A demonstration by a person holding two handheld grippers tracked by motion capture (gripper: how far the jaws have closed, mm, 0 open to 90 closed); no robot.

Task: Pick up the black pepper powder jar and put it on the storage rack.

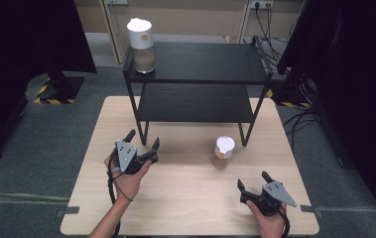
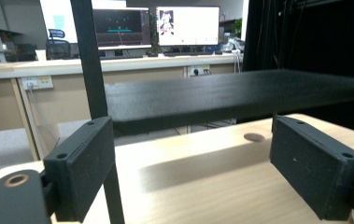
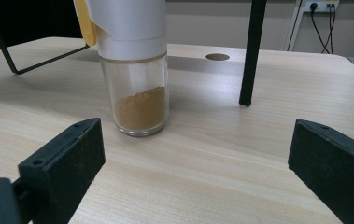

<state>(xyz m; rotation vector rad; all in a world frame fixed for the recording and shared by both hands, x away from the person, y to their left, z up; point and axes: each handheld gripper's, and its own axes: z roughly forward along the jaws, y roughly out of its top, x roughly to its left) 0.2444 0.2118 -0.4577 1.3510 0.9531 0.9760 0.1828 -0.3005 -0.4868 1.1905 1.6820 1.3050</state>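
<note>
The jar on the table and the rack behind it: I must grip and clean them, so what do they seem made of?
Jar: clear glass or plastic body, brown powder showing through; smooth white cap, likely plastic. Rack: matte black, thin legs suggest painted metal.

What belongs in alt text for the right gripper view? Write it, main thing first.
A glass spice jar with a white cap and brown powder at the bottom stands upright on a pale wooden table, just beyond the open right gripper, a little left of centre. A black shelf leg stands behind it to the right.
</note>
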